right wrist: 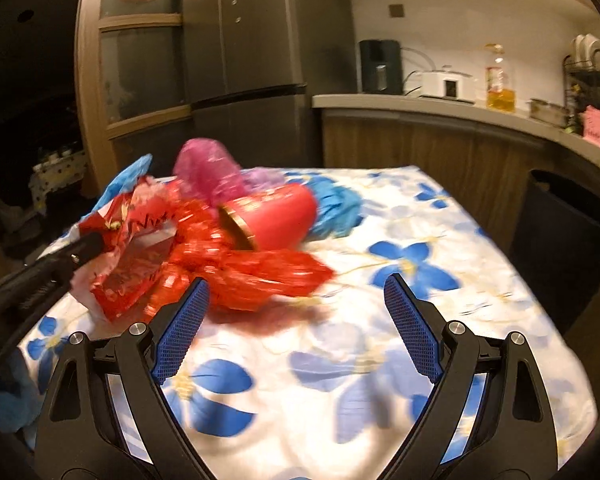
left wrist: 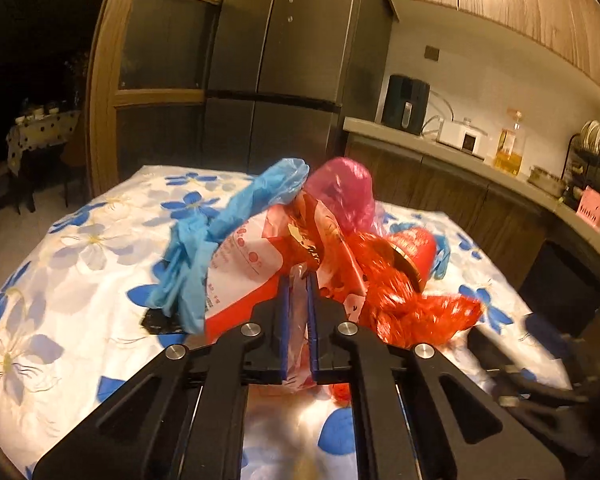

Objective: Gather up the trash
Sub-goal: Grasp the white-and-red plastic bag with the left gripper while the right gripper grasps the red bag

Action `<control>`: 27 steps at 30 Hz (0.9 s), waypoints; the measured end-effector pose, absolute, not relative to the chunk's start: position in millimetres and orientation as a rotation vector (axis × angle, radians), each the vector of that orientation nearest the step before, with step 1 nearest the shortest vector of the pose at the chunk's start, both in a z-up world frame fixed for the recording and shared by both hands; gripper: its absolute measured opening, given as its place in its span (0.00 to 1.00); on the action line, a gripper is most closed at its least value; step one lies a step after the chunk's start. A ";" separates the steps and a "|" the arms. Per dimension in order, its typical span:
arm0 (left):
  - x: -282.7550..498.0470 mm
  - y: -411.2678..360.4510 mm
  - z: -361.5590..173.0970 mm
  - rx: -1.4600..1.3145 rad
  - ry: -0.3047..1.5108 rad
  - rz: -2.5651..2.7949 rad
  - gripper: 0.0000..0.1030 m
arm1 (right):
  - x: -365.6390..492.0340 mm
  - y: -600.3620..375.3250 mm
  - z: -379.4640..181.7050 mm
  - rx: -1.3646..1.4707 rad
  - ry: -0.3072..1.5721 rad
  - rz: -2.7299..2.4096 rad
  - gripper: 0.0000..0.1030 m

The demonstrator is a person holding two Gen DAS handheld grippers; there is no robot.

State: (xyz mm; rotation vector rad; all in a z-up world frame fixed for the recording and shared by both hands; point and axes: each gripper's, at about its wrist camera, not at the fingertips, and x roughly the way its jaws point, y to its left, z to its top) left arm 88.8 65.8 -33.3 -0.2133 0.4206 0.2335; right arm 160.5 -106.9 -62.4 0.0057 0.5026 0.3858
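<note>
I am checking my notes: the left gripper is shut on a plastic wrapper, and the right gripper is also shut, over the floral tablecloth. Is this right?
Not quite. The right gripper is open, holding nothing, over the floral tablecloth, as the right wrist view shows. The left gripper is shut on the plastic wrapper.

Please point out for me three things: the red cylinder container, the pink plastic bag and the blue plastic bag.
red cylinder container [right wrist: 288, 216], right wrist view, on its red side wall.
pink plastic bag [left wrist: 346, 192], left wrist view, on its bulging upper part.
blue plastic bag [left wrist: 236, 212], left wrist view, on its crumpled middle.
</note>
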 end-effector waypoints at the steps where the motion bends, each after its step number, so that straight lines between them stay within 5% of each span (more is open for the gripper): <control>1: 82.6 67.7 -30.9 -0.219 0.407 0.231 0.06 | 160.3 -101.6 -63.8 0.007 0.507 0.405 0.85; 7: 67.4 74.6 -21.9 -0.246 0.376 0.231 0.06 | 163.5 -70.9 -73.8 -0.001 0.539 0.486 0.83; 13: 60.4 84.3 -21.1 -0.265 0.364 0.236 0.06 | 171.5 -49.4 -85.3 -0.017 0.586 0.517 0.70; 16: 58.7 85.0 -20.6 -0.267 0.361 0.233 0.06 | 174.3 -39.0 -91.4 -0.036 0.617 0.535 0.50; 20: 58.1 86.1 -21.5 -0.272 0.365 0.227 0.06 | 175.3 -35.0 -94.7 -0.046 0.634 0.544 0.11; 27: 58.2 79.1 -20.5 -0.263 0.361 0.203 0.06 | 156.0 -59.9 -78.2 -0.044 0.557 0.516 0.05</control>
